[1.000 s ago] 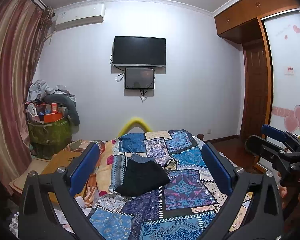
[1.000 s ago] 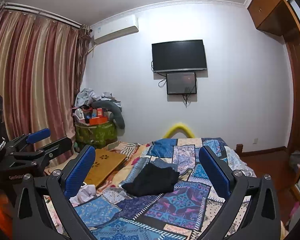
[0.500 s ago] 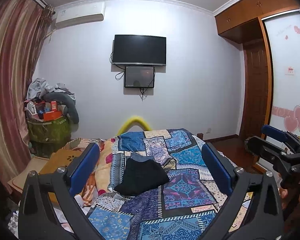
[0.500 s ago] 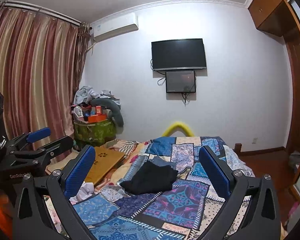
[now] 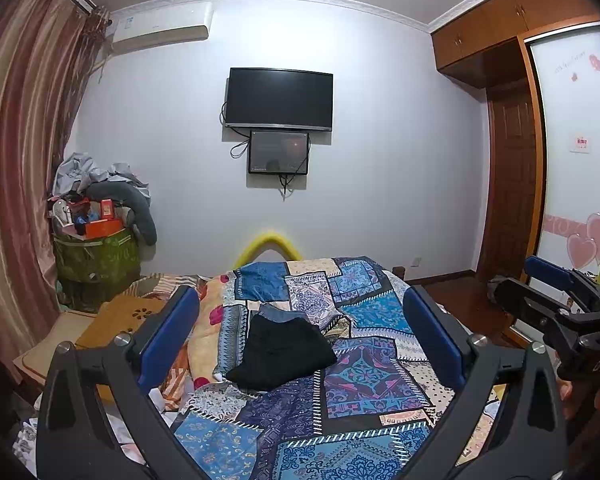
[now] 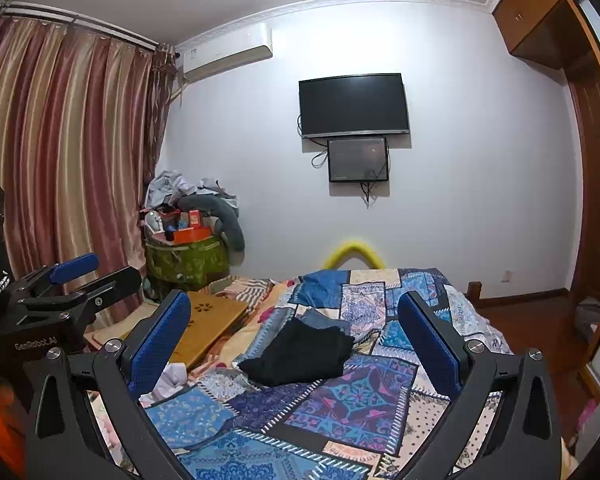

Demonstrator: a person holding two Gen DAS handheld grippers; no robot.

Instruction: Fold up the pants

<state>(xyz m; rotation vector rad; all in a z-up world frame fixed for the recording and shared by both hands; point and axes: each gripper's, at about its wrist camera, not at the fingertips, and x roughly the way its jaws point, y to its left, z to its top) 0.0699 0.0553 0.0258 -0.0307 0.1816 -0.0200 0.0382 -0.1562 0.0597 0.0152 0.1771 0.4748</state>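
Folded black pants (image 5: pixel 282 354) lie on the patchwork bedspread (image 5: pixel 364 364), on top of a folded blue denim piece (image 5: pixel 278 312). They also show in the right wrist view (image 6: pixel 302 354). My left gripper (image 5: pixel 300 316) is open and empty, held well above and short of the pants. My right gripper (image 6: pixel 294 318) is open and empty too, at a similar height. The right gripper shows at the right edge of the left wrist view (image 5: pixel 556 296); the left gripper shows at the left of the right wrist view (image 6: pixel 84 276).
A wooden lap desk (image 6: pixel 208 328) lies on the bed's left side. A green bag piled with clutter (image 5: pixel 96 256) stands by the curtains (image 6: pixel 60 168). A TV (image 5: pixel 279 98) hangs on the far wall. A wardrobe (image 5: pixel 580 152) and a door stand at the right.
Both grippers have drifted slightly; the pants sit a little lower in both views. The pants have not moved on the bed.
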